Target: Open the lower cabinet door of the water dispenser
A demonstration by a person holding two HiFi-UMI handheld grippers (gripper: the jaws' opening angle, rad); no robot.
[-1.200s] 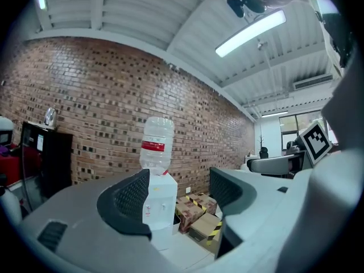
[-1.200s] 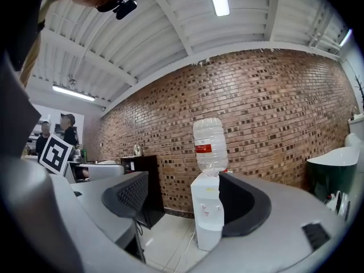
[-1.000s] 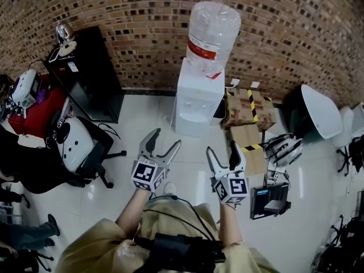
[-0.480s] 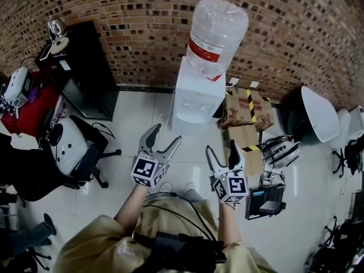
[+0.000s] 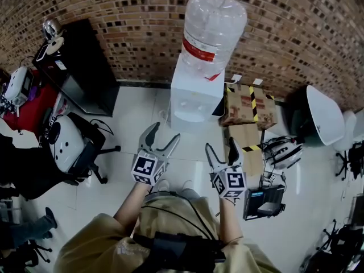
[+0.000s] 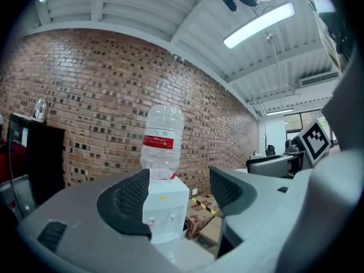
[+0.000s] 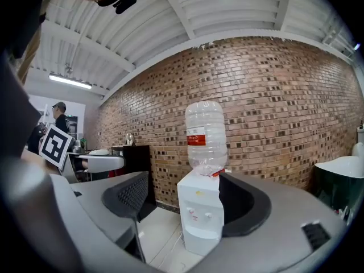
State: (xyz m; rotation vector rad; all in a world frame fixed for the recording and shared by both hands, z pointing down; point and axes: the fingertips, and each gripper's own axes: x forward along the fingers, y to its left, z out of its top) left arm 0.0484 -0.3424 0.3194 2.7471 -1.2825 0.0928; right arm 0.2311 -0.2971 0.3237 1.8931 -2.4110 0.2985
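Brick wall (image 5: pixel 114 16) is running across the back, with pale tiled floor (image 5: pixel 142 110) lying between it and you. At the far left a black cabinet (image 5: pixel 85 67) is standing clear of your path. You are holding the left gripper (image 5: pixel 164 132) out with its jaws spread wide and nothing between them. Ahead of it, well apart, the water dispenser (image 5: pixel 196 95) is standing against the wall with its big bottle (image 5: pixel 213 21) on top. Its lower cabinet door is sitting below the taps, probably shut, though both gripper views are cutting that part off. You are carrying the right gripper (image 5: pixel 220 145) the same way, gaping and empty. Cardboard boxes (image 5: pixel 250 104) are crowding the dispenser's right side. Both tools are pointing nearly level, so by walking straight in you are risking the taps or the bottle instead of the door. If the door is swinging rightward, those boxes may be blocking it, and a hard pull may be rocking the top-heavy unit.
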